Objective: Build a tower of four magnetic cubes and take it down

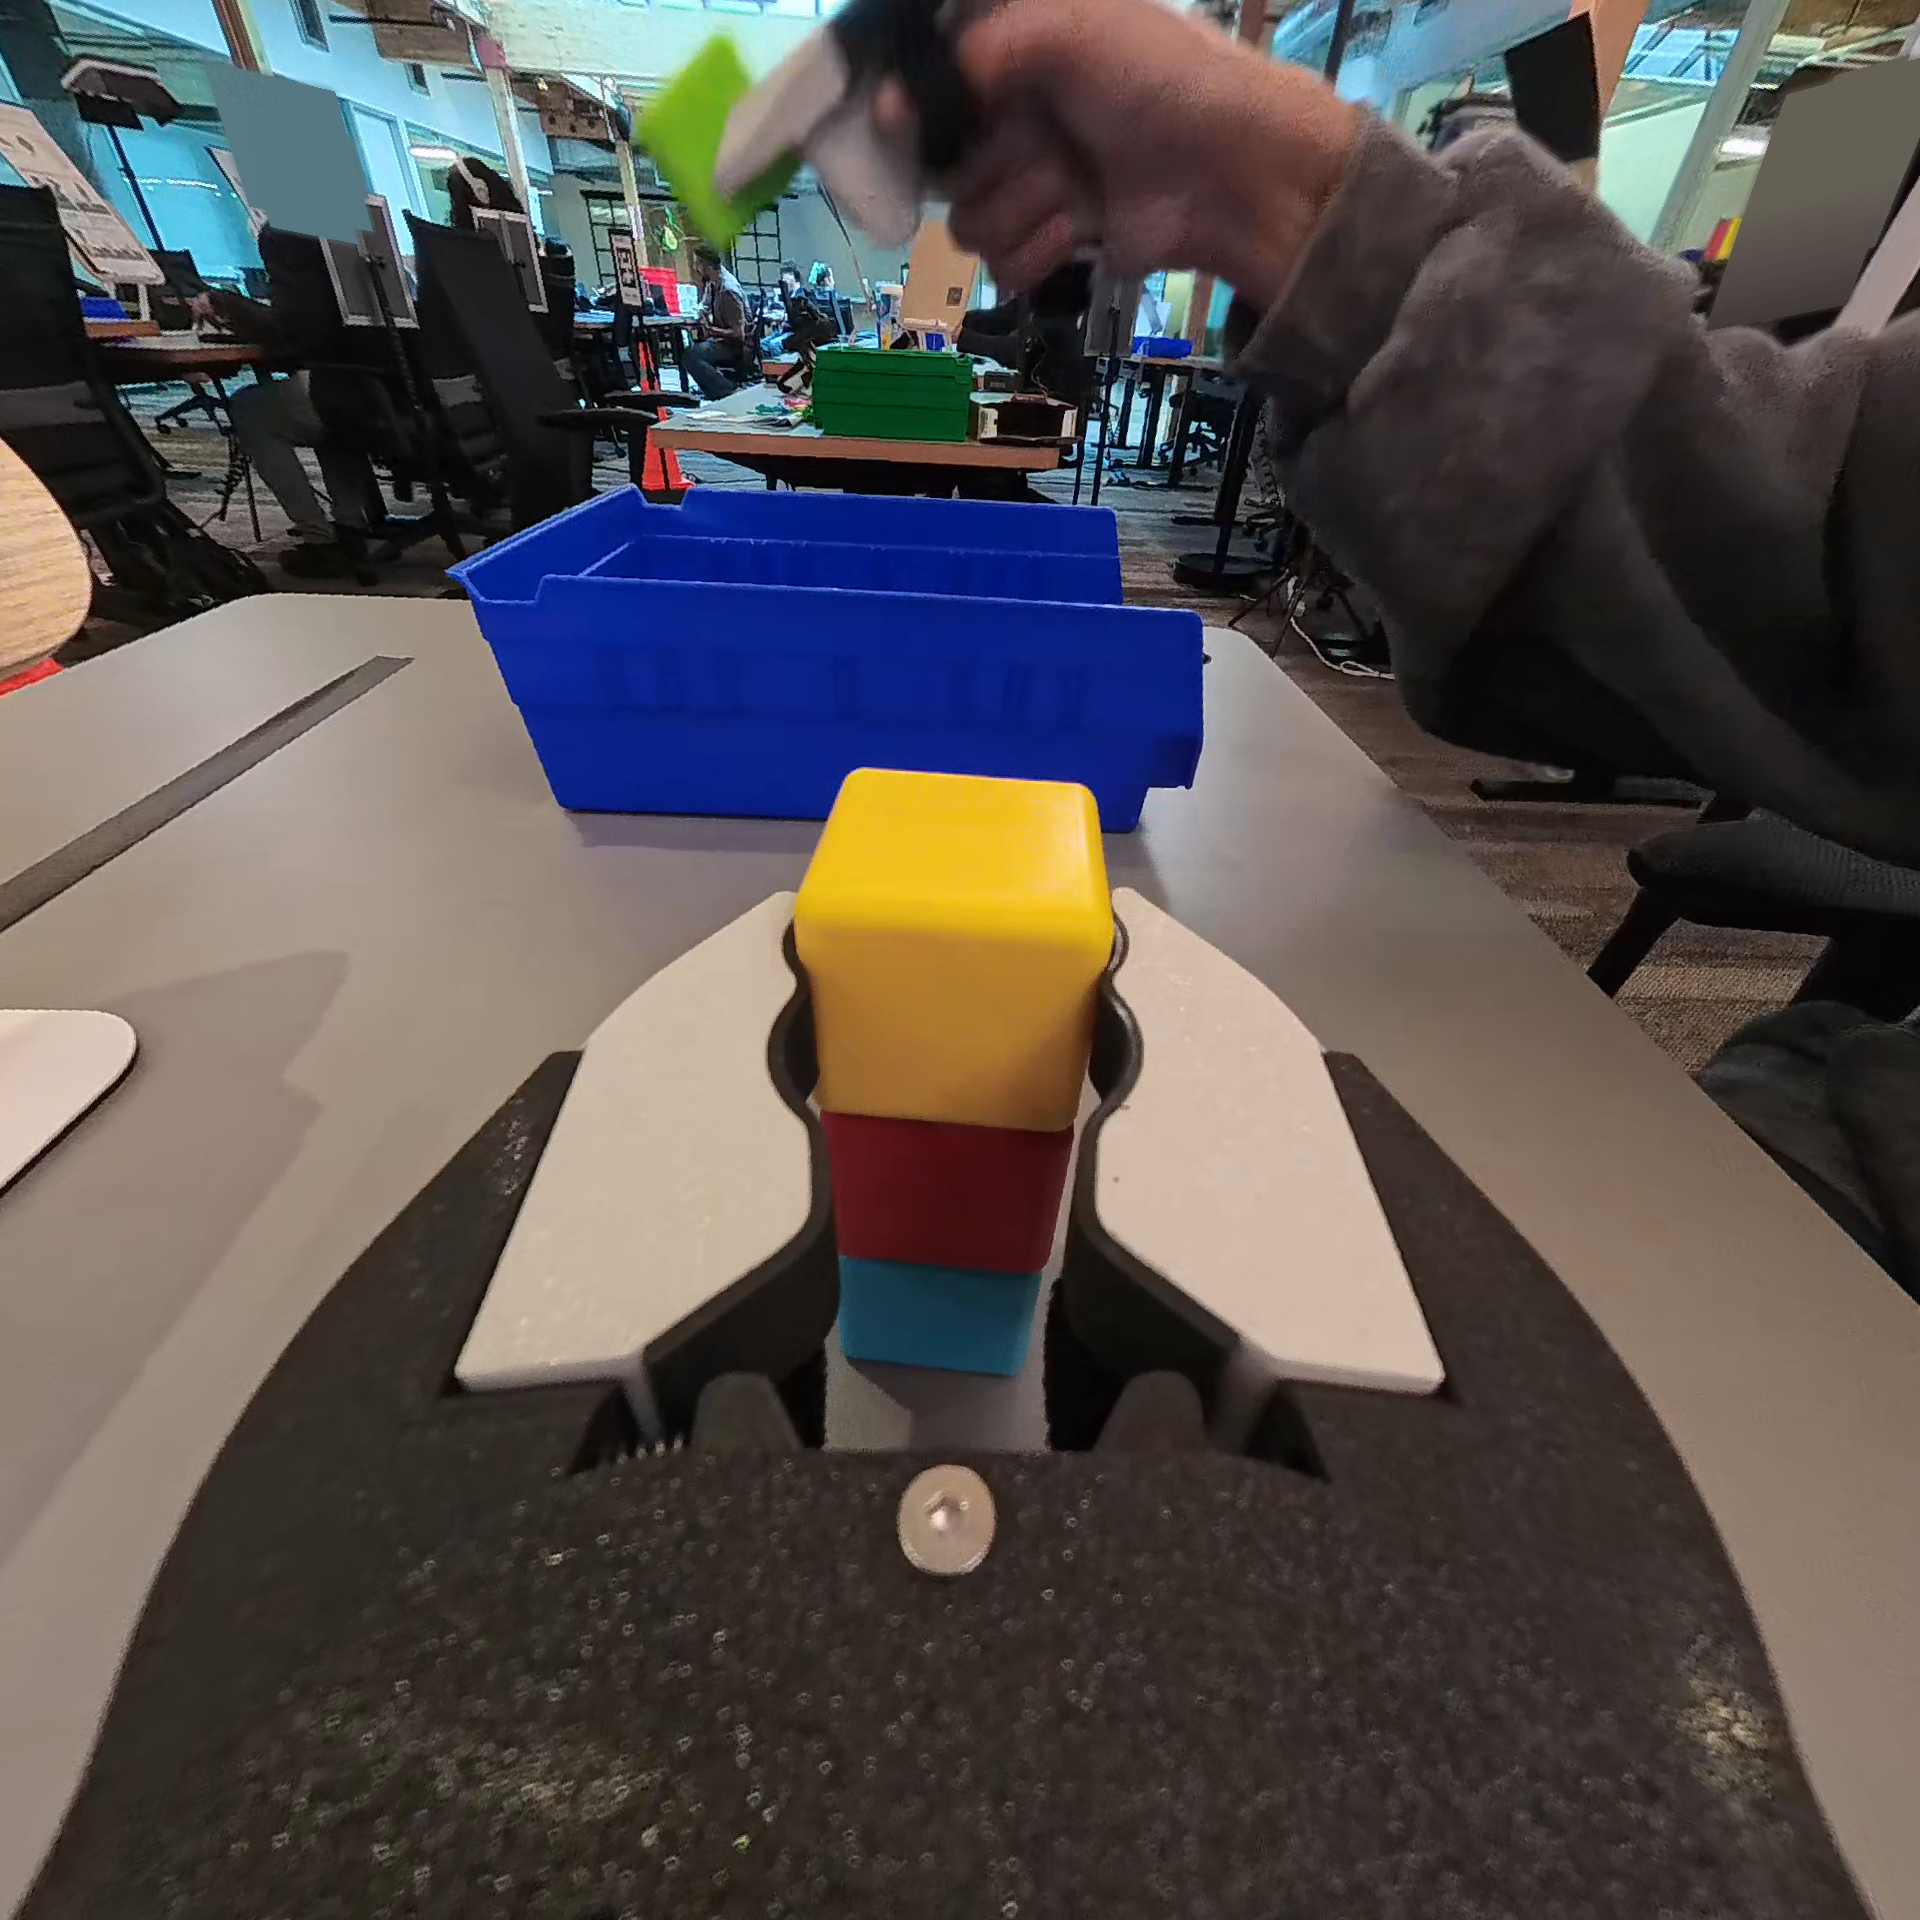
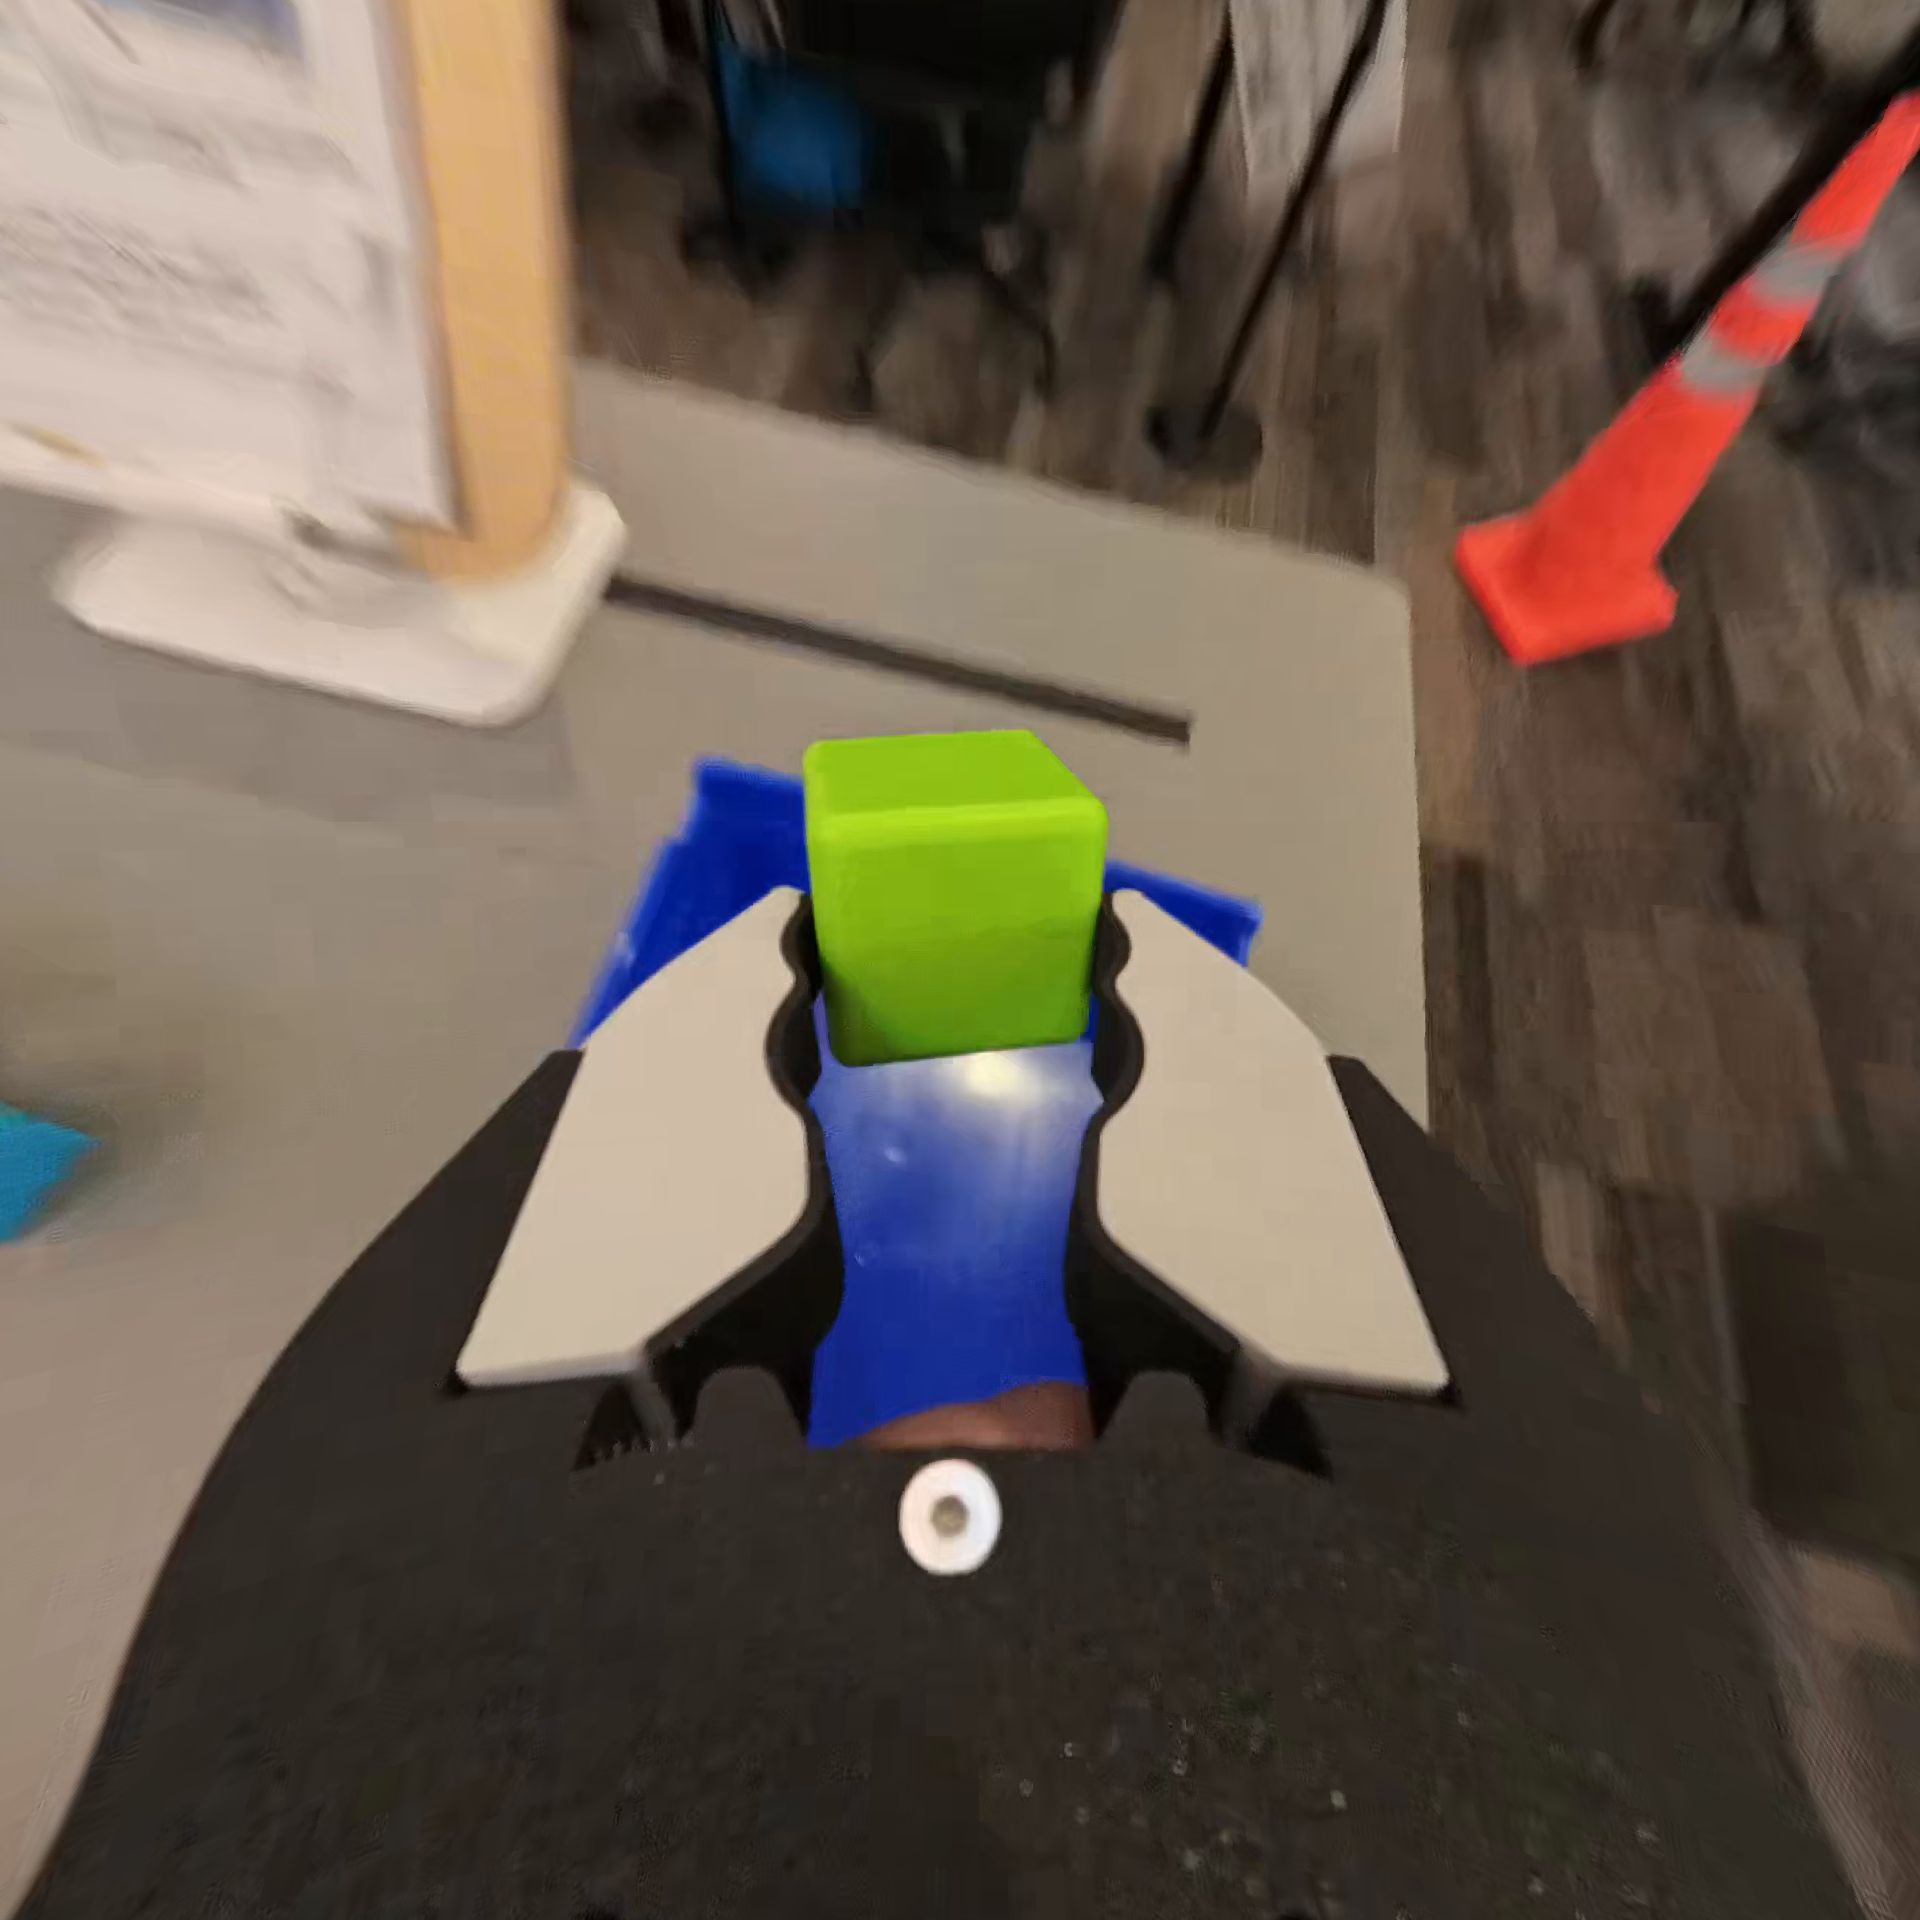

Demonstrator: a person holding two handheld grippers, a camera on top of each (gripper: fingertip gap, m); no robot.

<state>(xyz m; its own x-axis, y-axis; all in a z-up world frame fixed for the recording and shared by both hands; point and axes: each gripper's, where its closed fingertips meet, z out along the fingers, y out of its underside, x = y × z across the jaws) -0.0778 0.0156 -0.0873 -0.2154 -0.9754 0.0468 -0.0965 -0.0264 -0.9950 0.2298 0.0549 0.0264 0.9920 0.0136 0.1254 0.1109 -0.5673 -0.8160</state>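
1. Left gripper (image 1: pixel 954 997): fingers closed in on the yellow cube (image 1: pixel 951 951), both pads touching its sides. Clamped, centre of the left wrist view.
2. Yellow cube is the top of a three-cube stack: yellow on red cube (image 1: pixel 948 1190), red on light-blue cube (image 1: pixel 938 1314). Light-blue one sits on the grey table (image 1: pixel 312 883). The stack is upright, with the yellow cube turned slightly against the red.
3. Left fingers grip only the yellow cube near the tips; red and light-blue cubes sit lower in the gap between the fingers. Whether they touch the finger inner edges, can't tell.
4. Right gripper (image 2: pixel 951 971): closed on the green cube (image 2: pixel 951 899), pads on its left and right faces, cube held at the fingertips. Centre of the right wrist view.
5. In the left wrist view the right gripper (image 1: pixel 727 156) shows at top centre, blurred, held in a person's hand (image 1: pixel 1122 156) with a grey sleeve (image 1: pixel 1558 436). The green cube (image 1: pixel 698 135) sits at its tip, well above the stack.
6. Blue bin (image 1: pixel 831 665) is on the table just behind the stack, upper-middle of the left view. In the right view the blue bin (image 2: pixel 945 1195) lies directly under the green cube, between the fingers.
7. Right view background is heavily blurred: orange cone (image 2: pixel 1621 488) on the floor upper right, white stand base (image 2: pixel 343 613) on the table upper left.
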